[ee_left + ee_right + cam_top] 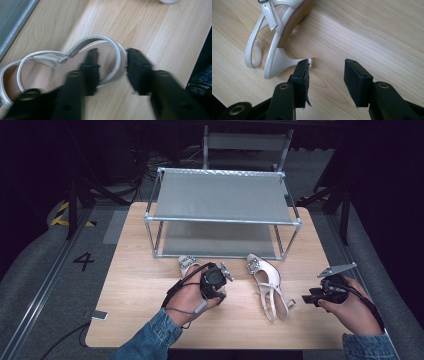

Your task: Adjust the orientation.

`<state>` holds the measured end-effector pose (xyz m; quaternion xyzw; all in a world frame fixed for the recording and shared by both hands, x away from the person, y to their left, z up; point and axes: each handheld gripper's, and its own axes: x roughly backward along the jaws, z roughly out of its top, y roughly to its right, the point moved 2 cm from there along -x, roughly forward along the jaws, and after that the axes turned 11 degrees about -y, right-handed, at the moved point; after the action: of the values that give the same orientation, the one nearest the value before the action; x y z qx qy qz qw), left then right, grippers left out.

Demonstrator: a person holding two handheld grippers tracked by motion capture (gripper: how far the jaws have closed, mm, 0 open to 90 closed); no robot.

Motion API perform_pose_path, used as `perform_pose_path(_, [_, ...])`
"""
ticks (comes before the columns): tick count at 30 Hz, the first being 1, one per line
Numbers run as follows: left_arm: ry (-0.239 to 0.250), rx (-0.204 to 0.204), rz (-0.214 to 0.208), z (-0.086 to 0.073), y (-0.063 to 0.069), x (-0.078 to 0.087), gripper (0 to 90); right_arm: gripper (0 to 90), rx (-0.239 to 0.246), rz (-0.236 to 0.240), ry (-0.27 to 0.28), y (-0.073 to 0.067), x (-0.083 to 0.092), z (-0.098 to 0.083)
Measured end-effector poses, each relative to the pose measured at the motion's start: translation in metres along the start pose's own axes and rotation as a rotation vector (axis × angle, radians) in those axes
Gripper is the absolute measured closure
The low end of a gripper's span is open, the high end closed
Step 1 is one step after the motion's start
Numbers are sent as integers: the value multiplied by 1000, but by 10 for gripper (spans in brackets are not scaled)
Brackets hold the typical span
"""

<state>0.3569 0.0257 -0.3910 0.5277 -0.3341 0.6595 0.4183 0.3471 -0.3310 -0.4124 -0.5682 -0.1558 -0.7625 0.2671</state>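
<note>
On the table (135,290), two cream slingback heels (267,285).

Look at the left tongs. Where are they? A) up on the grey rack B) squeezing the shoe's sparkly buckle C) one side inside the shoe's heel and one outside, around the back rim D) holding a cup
C: in the left gripper view, the left tongs stand open astride the back rim of the shoe, not yet shut on it.
</note>
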Motion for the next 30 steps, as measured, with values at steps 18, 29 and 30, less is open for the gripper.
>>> perform_pose_path(18, [-18, 156, 115, -57, -29, 50, 862, 563, 25, 6, -7, 0, -6, 12])
perform_pose_path(29, [-91, 236, 84, -83, -34, 54, 804, 559, 41, 14, -15, -3, -11, 20])
perform_pose_path(30, [-86, 230, 82, -83, -33, 56, 778, 558, 45, 15, -12, -3, -10, 20])
